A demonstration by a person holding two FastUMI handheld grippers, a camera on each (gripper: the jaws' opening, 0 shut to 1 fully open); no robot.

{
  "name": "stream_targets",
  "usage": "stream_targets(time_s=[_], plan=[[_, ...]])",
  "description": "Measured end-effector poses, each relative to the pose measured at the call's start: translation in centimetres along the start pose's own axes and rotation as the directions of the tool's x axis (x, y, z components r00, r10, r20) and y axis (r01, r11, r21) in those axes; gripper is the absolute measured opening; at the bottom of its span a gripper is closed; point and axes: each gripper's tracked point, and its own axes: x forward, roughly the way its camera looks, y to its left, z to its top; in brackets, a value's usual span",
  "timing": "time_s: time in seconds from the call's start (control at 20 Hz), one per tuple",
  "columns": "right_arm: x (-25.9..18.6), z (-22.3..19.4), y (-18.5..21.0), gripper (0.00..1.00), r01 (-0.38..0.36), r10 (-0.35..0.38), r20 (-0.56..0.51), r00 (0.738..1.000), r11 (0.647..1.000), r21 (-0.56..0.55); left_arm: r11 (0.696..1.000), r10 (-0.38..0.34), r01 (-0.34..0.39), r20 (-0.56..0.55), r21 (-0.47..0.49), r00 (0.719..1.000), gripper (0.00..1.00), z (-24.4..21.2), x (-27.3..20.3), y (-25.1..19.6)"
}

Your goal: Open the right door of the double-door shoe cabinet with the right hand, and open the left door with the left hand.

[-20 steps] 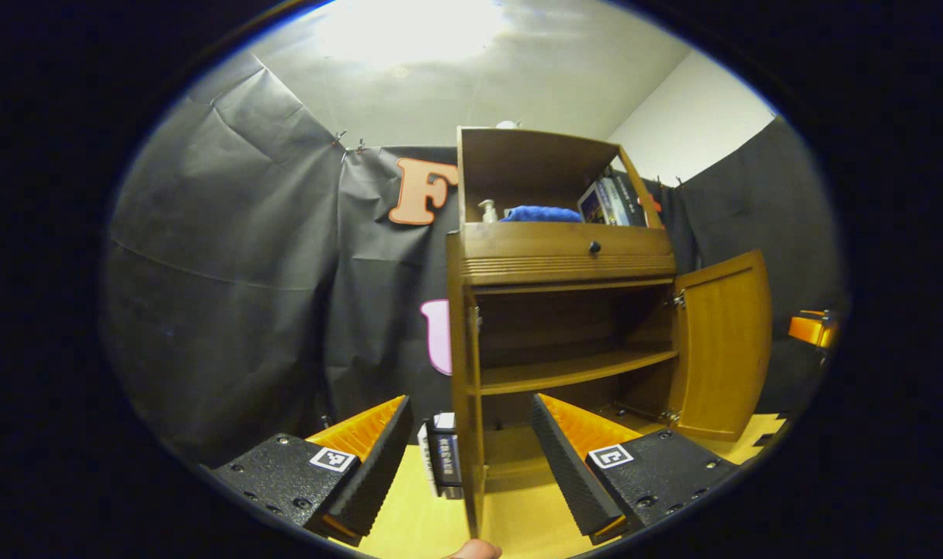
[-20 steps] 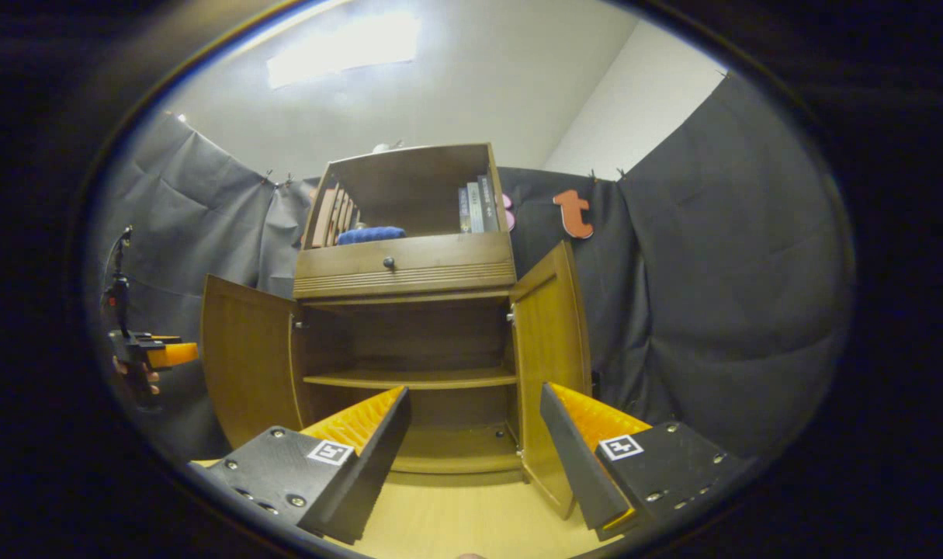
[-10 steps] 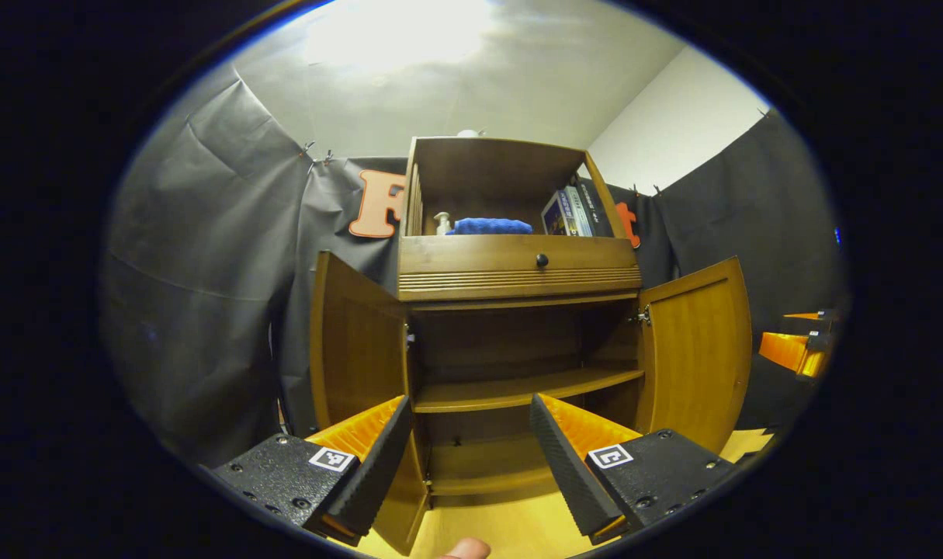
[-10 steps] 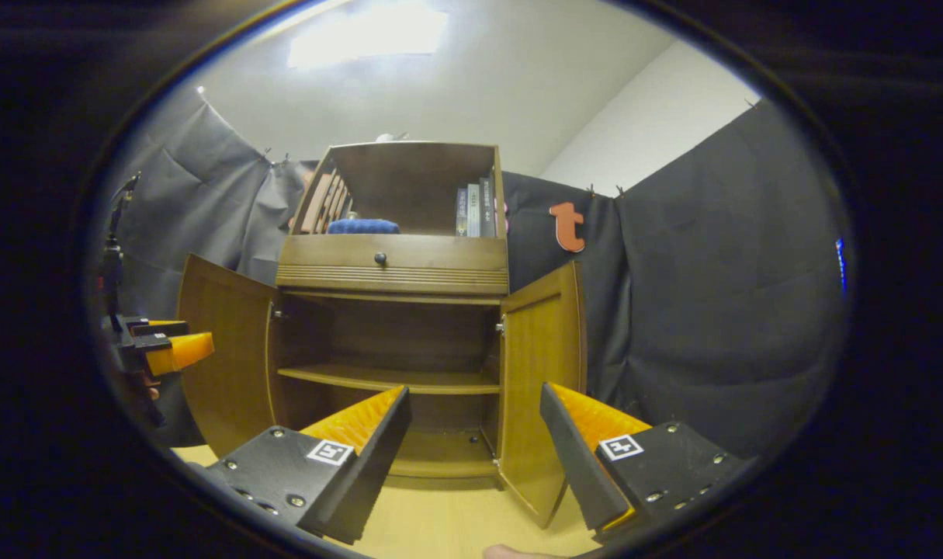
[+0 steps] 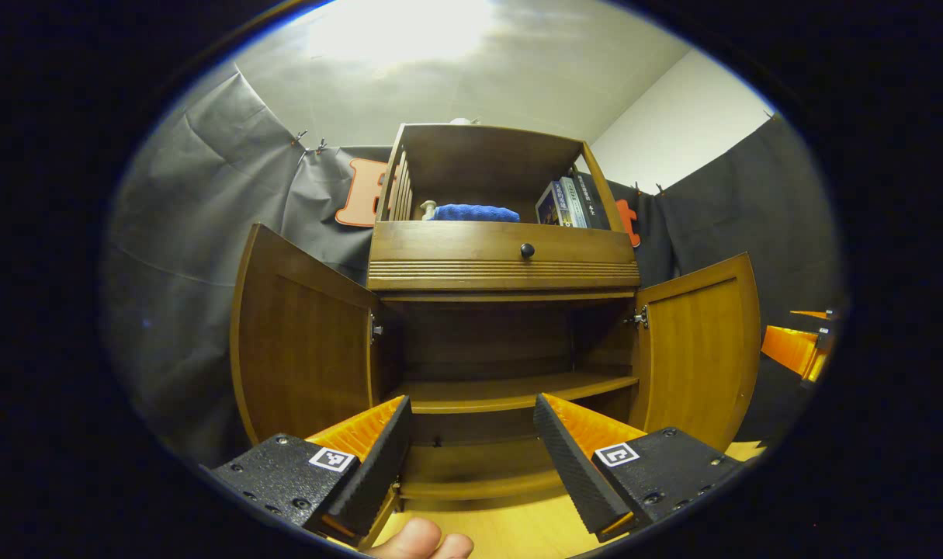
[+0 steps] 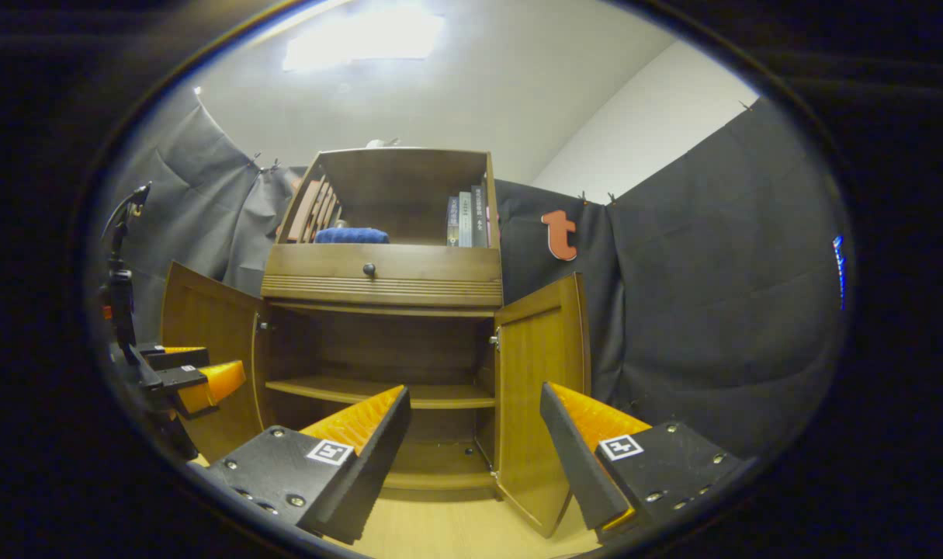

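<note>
Shoe cabinet [image 5: 502, 268]: stands on the pale wooden floor against the black cloth wall, straight ahead of both grippers and apart from them; in the right gripper view [image 6: 382, 283] it sits a little left of centre.
Left door [image 5: 300, 341]: swung wide open on its hinges, its inner face turned toward the left gripper view; in the right gripper view [image 6: 207, 341] it stands behind the other gripper.
Right door [image 5: 700, 349]: also open — swung out to the side; in the right gripper view [image 6: 541, 388] it angles toward the camera, its lower edge near the floor.
Interior: one shelf [image 5: 510, 390] crosses the open lower compartment, with a bottom board below it.
Drawer [image 5: 502, 252]: shut, above the doors, with a small dark knob [image 5: 527, 250] at its middle.
Top compartment: a folded blue cloth [image 5: 475, 213] lies at the front; upright books [image 5: 568, 203] lean at the right side.
Left gripper [image 5: 471, 439]: fingers spread wide with nothing between them, held in front of the cabinet's lower opening and touching neither door; a fingertip of the person's hand [image 5: 421, 541] shows at the bottom edge.
Right gripper [image 6: 475, 427]: fingers likewise wide apart and empty, clear of the right door.
Other gripper seen from the right [image 6: 188, 376]: at the far left edge, just in front of the left door — whether it touches the door I cannot tell.
</note>
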Motion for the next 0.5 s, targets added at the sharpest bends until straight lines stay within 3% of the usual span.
stream_targets(time_s=[0.25, 0.3, 0.5], plan=[[1.4, 0.6, 0.3, 0.99, 0.015, -0.018, 0.060, 0.998, 0.999, 0.047, 0.999, -0.008, 0.009, 0.013, -0.035, 1.000, 0.99, -1.7, 2.3, 0.3], [1.7, 0.3, 0.8, 0.95, 0.006, -0.009, 0.057, 0.998, 0.999, 0.051, 0.999, -0.006, 0.006, -0.001, -0.039, 1.000, 0.99, -2.6, 2.8, 0.5], [3.6, -1.2, 1.9, 0.99, -0.007, 0.007, 0.018, 1.000, 1.000, 0.001, 1.000, -0.022, 0.021, -0.052, -0.020, 0.998, 0.92, -4.7, 4.9, -0.1]])
